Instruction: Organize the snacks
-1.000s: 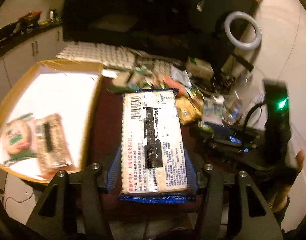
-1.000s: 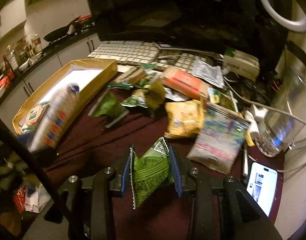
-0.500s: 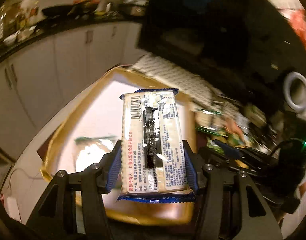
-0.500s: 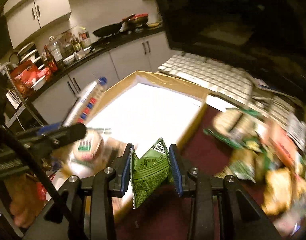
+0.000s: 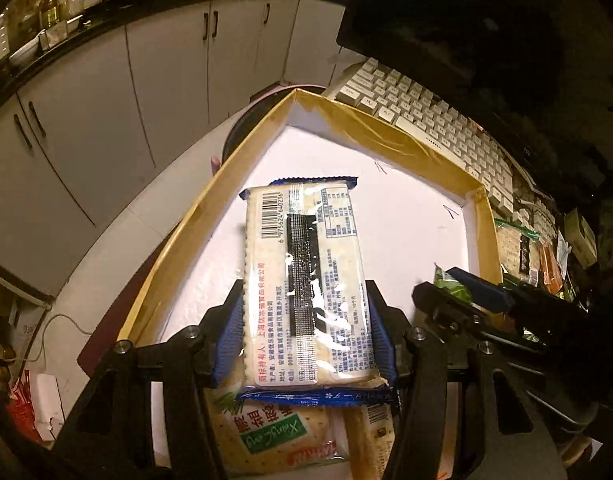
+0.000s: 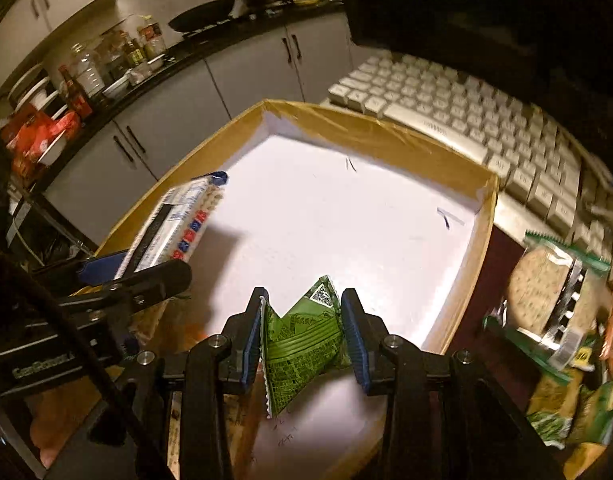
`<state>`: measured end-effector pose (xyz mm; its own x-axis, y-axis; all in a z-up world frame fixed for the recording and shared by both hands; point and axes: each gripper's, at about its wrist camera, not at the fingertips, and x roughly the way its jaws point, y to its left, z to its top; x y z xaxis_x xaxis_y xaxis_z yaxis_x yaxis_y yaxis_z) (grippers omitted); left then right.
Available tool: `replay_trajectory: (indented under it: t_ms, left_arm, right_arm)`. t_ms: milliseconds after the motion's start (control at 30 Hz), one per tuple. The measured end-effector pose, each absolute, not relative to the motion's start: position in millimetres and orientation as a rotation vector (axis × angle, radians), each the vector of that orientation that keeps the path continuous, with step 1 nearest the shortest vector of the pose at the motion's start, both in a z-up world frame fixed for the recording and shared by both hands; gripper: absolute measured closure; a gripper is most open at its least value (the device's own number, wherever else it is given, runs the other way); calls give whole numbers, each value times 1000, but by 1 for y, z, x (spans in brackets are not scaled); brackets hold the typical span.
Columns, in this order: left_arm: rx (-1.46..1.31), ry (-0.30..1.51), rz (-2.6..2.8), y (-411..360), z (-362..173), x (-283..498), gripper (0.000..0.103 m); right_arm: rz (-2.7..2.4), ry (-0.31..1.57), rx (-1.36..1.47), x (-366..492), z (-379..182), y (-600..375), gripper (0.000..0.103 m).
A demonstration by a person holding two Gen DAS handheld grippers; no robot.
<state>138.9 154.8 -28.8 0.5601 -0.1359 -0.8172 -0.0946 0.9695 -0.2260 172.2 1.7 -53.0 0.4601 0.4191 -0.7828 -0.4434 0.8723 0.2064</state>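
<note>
Between the left gripper's [image 5: 304, 338] jaws, one cracker packet [image 5: 304, 284] pinched above the white-floored box [image 5: 410, 216]; between the right gripper's [image 6: 304, 338] jaws, just widening, one green sachet [image 6: 302, 340] touching both pads; beyond, a keyboard [image 6: 458, 108].

A long cracker pack [image 5: 304, 288] with a barcode and blue ends hangs over the white floor of the gold-edged box [image 5: 386, 136]. A small green snack bag [image 6: 302, 340] hangs over it too. 2 cracker packs [image 5: 274, 436], maybe more, lie flat in the box's near end.
</note>
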Motion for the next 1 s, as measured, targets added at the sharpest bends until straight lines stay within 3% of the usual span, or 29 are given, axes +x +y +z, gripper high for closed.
replay_trajectory:
  t_ms: [133,267,300,400,433,633,800,900,1000]
  left_arm:
    - [-264,988,-33,154,-34,144,39]
    - [-254,918,-31,153,-21,132,33]
    - [-244,894,-32,150,-16,125,32]
    - [-212,786,-85,129,5,91,15]
    - [-205,755,-105,120,9,79,13]
    - [-87,706,-268,39,10,36,13]
    - [-16,713,-290,4,2,29,13]
    - [-24,718,-297,3,1,23,13]
    - [-35,735,-296,3,-1,24,13]
  right_arm:
    - [564,917,21,160,-40,-13,56]
    - [516,813,56,125,-10,-60,36]
    - [490,794,52,119,-7,-70,36]
    - [321,718,52,93,-2,-129,29]
    - [278,721,54,94,-5,-140,28]
    - [0,869,214,118,-55,-220,28]
    - [-119,898,49,148,-76,-206,21]
    - [-92,881,55,151,-80,-209,1]
    - [-91,879,38,146,-74,-212,1]
